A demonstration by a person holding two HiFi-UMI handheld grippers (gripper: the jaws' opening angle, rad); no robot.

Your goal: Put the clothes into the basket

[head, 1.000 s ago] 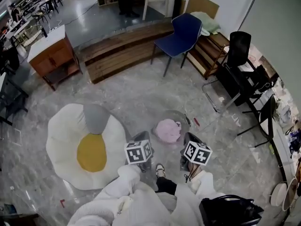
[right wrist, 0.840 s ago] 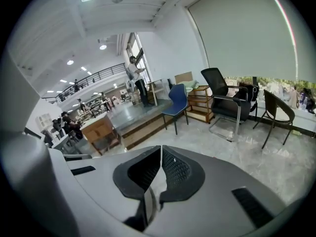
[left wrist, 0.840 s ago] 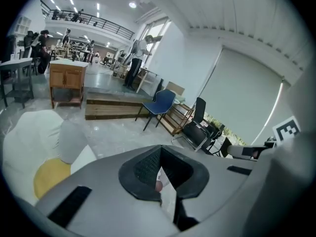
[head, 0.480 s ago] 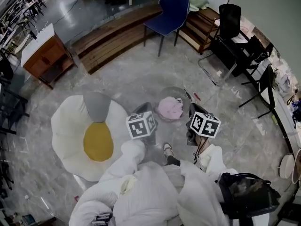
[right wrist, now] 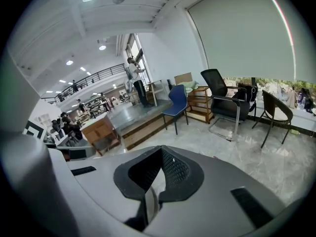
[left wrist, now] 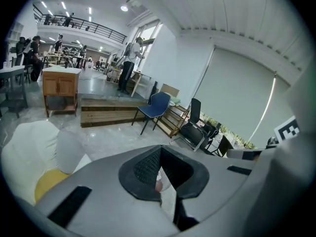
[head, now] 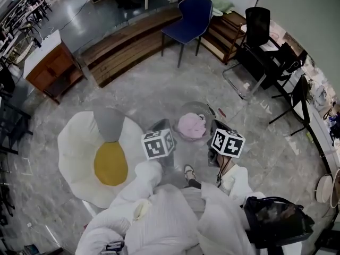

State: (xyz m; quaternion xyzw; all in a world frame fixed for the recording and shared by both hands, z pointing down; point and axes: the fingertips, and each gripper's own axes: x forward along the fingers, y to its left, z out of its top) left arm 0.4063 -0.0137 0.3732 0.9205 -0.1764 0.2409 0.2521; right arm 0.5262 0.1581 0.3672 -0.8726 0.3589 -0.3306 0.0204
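A pink bundle of clothes (head: 191, 125) lies inside a clear round basket (head: 198, 105) on the grey floor, in the head view. My left gripper (head: 159, 126) hangs just left of the basket, my right gripper (head: 215, 127) just right of it, both above floor level. In the left gripper view the jaws (left wrist: 159, 174) stand together with nothing held; a sliver of pink shows beyond them. The right gripper view shows its jaws (right wrist: 154, 181) together too, holding nothing.
A white, yellow-centred egg-shaped cushion (head: 109, 161) lies on the floor to the left. Behind stand a blue chair (head: 192, 12), a wooden step platform (head: 127, 41), a wooden cabinet (head: 50, 62) and black chairs (head: 260, 31). A black bag (head: 273, 219) hangs at my right side.
Both grippers have risen a little beside the basket. The pink clothes stay in the basket. The head view has shifted slightly.
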